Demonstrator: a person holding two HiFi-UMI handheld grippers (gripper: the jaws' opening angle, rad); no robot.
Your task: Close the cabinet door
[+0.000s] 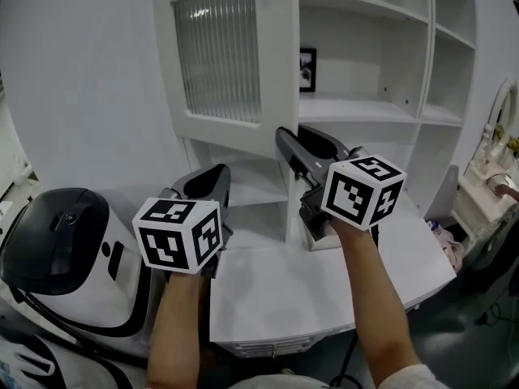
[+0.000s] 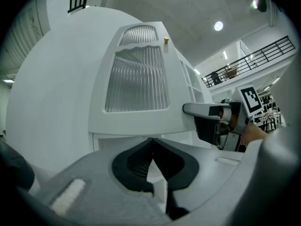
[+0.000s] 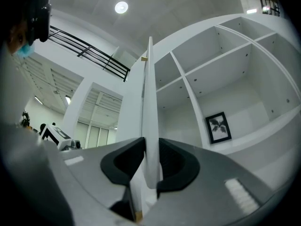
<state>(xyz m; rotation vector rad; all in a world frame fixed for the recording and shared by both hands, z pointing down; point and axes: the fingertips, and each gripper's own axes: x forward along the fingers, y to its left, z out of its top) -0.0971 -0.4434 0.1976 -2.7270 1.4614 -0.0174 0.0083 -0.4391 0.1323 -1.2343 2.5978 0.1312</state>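
Standing upright and open, cabinet door [image 1: 231,124] pinched edgewise in right gripper [image 1: 285,142]; left gripper [image 1: 214,177] closed, empty.

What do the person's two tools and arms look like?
Both are grey and rounded, with black pads inside the jaws. The left tool and the right tool each bear a white cube with black square markers: left cube, right cube. The forearms are bare; a light sleeve shows at the right arm's upper end. A thin dark cable hangs beside it.
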